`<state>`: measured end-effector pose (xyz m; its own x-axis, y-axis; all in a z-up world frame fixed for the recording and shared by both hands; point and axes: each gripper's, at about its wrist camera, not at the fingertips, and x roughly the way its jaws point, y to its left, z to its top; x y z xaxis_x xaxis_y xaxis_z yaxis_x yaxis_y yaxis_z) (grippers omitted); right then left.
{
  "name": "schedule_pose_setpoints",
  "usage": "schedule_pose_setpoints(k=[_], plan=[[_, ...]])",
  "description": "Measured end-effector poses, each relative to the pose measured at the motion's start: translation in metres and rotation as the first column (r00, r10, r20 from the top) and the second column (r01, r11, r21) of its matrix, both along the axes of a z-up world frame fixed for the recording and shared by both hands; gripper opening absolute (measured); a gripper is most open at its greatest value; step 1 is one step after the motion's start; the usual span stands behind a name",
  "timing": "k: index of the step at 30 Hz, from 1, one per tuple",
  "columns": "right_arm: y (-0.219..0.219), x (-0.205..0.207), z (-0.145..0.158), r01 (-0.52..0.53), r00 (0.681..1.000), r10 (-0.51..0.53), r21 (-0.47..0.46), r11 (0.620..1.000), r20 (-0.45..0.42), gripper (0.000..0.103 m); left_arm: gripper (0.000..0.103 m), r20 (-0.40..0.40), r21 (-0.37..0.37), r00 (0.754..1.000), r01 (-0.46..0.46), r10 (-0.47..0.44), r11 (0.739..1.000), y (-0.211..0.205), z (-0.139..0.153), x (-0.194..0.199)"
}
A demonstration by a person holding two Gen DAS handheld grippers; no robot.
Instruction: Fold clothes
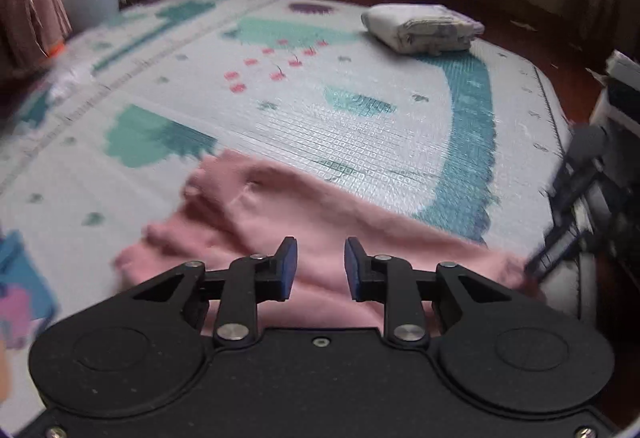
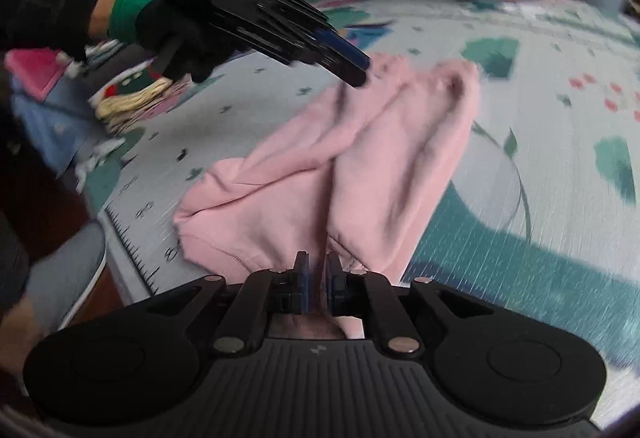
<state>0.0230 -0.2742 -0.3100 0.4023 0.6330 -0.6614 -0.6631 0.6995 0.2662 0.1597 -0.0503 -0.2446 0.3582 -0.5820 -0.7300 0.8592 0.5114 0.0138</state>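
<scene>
Right tongs (image 2: 316, 278) clamped on pink garment (image 2: 360, 153), left tongs (image 1: 321, 268) spread apart above it

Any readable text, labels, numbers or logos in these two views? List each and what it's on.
No legible words or numbers in either view.
Ruler-style tick marks along the edge of the patterned foam play mat: the figures beside them are too blurred to read.
Small pale emblem on the ribbed black body of the right gripper, near its centre: a logo shape, no letters.
Folded white printed cloth bundle: a faint pattern, nothing readable.
Pink garment: no print visible.
</scene>
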Motion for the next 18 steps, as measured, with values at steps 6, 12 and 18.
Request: schedule_pose_setpoints(k=[6, 12, 18], plan=[[0.005, -0.001, 0.013, -0.118, 0.986, 0.131, -0.120, 0.986, 0.106, 0.020, 0.024, -0.161, -0.019, 0.984, -0.084, 0.080, 0.996, 0.055, -0.009, -0.051], [0.006, 0.001, 0.009, -0.072, 0.996, 0.077, -0.100, 0.992, 0.045, 0.048, 0.031, -0.401, -0.064, 0.861, -0.368, 0.314, 0.928, 0.083, -0.039, -0.101], [0.004, -0.001, -0.003, 0.048, 0.996, -0.053, -0.070, 0.996, -0.074, 0.050, 0.035, -0.459, -0.058, 0.796, -0.471, 0.396, 0.880, 0.072, -0.052, -0.132]])
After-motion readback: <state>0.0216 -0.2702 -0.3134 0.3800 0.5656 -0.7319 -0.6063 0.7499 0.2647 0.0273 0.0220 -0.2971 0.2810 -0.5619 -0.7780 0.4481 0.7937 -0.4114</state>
